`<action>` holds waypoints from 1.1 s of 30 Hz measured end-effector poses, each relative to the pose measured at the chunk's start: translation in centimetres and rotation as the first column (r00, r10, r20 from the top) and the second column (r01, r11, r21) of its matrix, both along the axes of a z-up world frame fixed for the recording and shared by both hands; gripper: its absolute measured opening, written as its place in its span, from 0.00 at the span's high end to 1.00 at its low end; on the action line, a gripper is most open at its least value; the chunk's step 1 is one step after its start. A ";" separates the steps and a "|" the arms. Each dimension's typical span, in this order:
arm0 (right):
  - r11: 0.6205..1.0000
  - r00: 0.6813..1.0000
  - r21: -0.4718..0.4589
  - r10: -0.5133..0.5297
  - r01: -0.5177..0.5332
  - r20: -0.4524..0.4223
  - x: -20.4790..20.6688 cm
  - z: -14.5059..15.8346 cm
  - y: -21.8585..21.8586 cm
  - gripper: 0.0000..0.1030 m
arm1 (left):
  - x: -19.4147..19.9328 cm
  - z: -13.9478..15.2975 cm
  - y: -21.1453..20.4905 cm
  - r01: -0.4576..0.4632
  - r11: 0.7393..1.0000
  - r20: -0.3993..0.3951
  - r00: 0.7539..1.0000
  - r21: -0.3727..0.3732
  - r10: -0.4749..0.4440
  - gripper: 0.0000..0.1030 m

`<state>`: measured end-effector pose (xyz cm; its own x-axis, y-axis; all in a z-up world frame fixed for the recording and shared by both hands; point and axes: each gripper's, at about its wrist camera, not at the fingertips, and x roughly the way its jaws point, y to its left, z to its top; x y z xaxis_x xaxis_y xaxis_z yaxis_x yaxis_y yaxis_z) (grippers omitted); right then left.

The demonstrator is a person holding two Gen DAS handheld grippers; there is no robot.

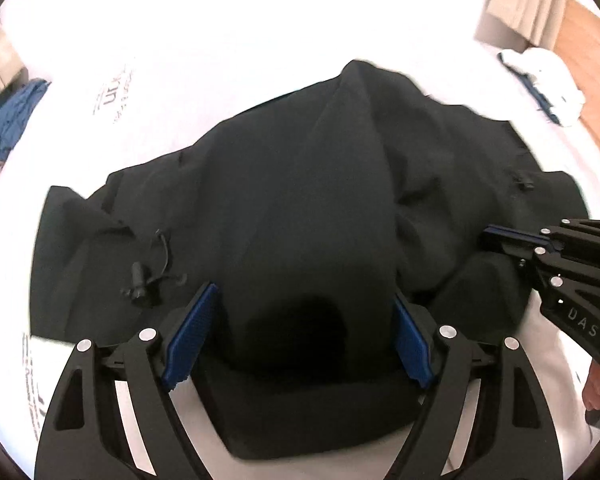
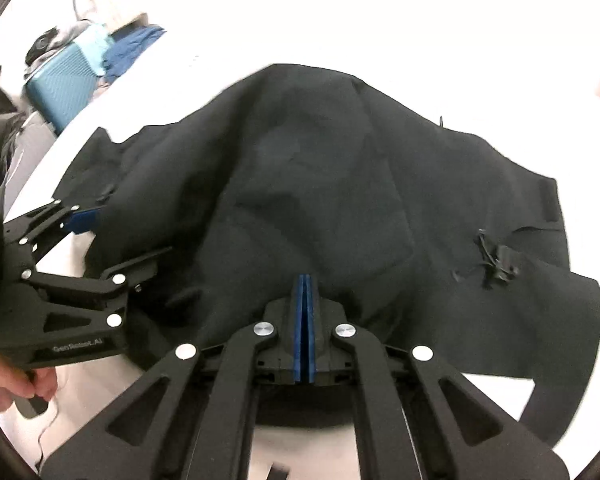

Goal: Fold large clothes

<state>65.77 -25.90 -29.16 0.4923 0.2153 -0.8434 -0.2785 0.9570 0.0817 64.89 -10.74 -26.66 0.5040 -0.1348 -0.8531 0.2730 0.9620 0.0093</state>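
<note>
Garment (image 1: 300, 184): large, black, rumpled, drawcord toggle visible, spread on white bed (image 1: 240, 20). Left hand-held gripper (image 1: 300, 332) wide, blue pads straddling a raised fold, pressing not evident. Right hand-held gripper (image 2: 305, 320) pads together; cloth between them cannot be told. Teal suitcase (image 2: 66, 80) beside bed, closed.

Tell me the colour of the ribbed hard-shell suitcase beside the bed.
The ribbed hard-shell suitcase is light blue, a turquoise shade. It shows best in the right wrist view.
</note>
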 end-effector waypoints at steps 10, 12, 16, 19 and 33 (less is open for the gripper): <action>1.000 0.998 -0.028 -0.013 0.011 -0.059 -3.1 -3.0 -0.3 1.00 | -3.4 -2.8 -0.1 0.004 1.000 -0.068 0.998 -0.016 -0.005 0.22; 0.999 0.998 -0.024 -0.024 0.023 -0.064 -3.0 -3.4 -0.2 1.00 | -3.4 -3.4 -0.1 0.006 1.000 -0.062 0.998 -0.008 -0.006 0.22; 0.999 0.998 -0.032 -0.040 0.039 -0.055 -3.2 -3.1 -0.4 1.00 | -3.5 -3.5 0.2 -0.006 1.000 -0.061 0.998 -0.011 0.005 0.29; 0.998 0.998 -0.045 -0.048 0.046 -0.039 -3.1 -2.8 0.6 1.00 | -3.4 -3.2 0.3 -0.012 1.000 -0.056 0.998 -0.015 0.011 0.38; 0.997 0.997 -0.037 -0.069 0.068 -0.022 -3.4 -1.1 1.8 0.81 | -3.8 -1.6 1.6 -0.050 0.999 -0.036 0.998 0.006 0.050 0.32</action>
<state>62.40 -24.06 -30.27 0.4847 0.1511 -0.8616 -0.2108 0.9761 0.0526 61.04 -9.10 -28.25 0.4788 -0.1056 -0.8716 0.2245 0.9745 0.0053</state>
